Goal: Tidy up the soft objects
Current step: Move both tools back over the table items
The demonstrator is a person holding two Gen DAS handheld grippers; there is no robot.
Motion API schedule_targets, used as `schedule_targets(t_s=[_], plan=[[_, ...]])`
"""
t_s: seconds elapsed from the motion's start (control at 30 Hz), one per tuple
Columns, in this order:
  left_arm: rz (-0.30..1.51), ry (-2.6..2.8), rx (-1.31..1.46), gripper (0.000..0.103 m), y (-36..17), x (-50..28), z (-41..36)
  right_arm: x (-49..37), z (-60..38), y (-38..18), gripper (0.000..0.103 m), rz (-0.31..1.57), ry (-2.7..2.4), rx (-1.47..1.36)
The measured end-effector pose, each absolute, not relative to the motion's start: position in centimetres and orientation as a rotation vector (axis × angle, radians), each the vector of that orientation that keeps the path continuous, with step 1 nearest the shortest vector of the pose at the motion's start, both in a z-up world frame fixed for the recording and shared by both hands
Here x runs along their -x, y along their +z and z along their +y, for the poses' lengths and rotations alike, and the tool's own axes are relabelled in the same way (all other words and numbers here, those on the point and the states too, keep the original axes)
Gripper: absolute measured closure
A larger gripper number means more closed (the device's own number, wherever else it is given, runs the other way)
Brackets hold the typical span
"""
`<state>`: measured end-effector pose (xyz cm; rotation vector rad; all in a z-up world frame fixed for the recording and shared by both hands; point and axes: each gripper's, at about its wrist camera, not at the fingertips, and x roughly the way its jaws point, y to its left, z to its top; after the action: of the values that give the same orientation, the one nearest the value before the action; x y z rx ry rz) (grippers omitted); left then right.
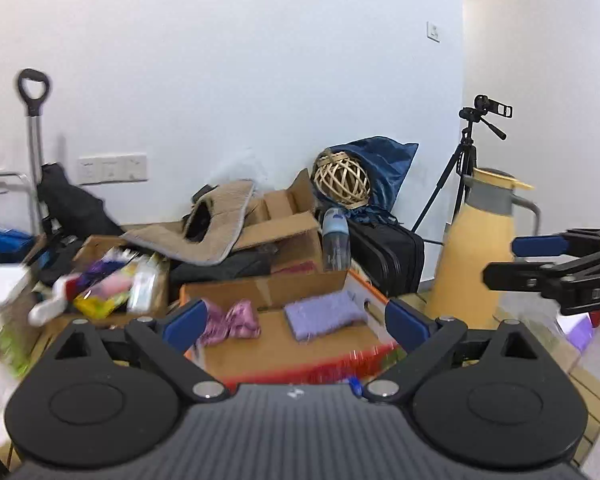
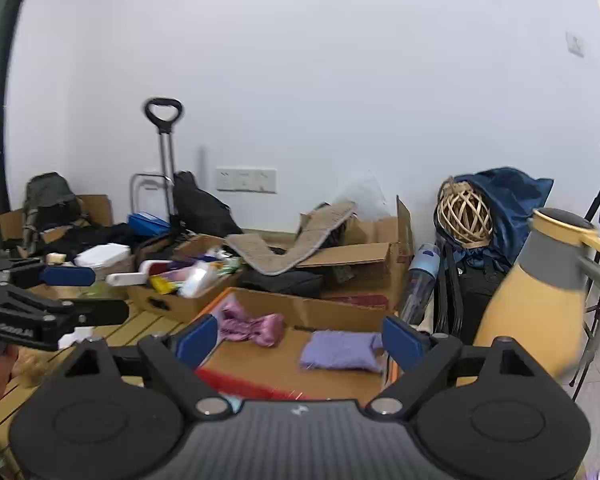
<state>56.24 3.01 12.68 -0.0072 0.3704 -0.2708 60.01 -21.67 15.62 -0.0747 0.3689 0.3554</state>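
An open cardboard box lies just ahead of both grippers. Two soft pieces rest on its floor: a crumpled pink cloth at the left and a folded fuzzy purple cloth at the right. My left gripper is open and holds nothing, short of the box. My right gripper is also open and holds nothing, level with the left one and to its right.
A tall yellow jug stands right of the box. Behind are a box of mixed items, a beige mat over cartons, a water bottle, a wicker ball, a black case and a tripod.
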Motion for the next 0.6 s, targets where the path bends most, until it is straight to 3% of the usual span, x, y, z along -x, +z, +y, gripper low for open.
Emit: schedule_targets(t_s=[0.07, 0.33, 0.6], plan=[[0.368, -0.266, 0.014, 0.004, 11.8, -52.7, 3.5, -56.2, -21.5, 14.9, 0.006, 0.350, 0.366, 0.070], [0.327, -0.214, 0.077, 0.000, 5.1, -38.1, 5.4, -42.0, -20.0, 8.3, 0.004, 0.299, 0.349, 0.073], [0.378, -0.196, 0.098, 0.000, 0.3, -31.8, 6.5, -36.0, -20.1, 1.8, 0.004, 0.392, 0.310, 0.027]])
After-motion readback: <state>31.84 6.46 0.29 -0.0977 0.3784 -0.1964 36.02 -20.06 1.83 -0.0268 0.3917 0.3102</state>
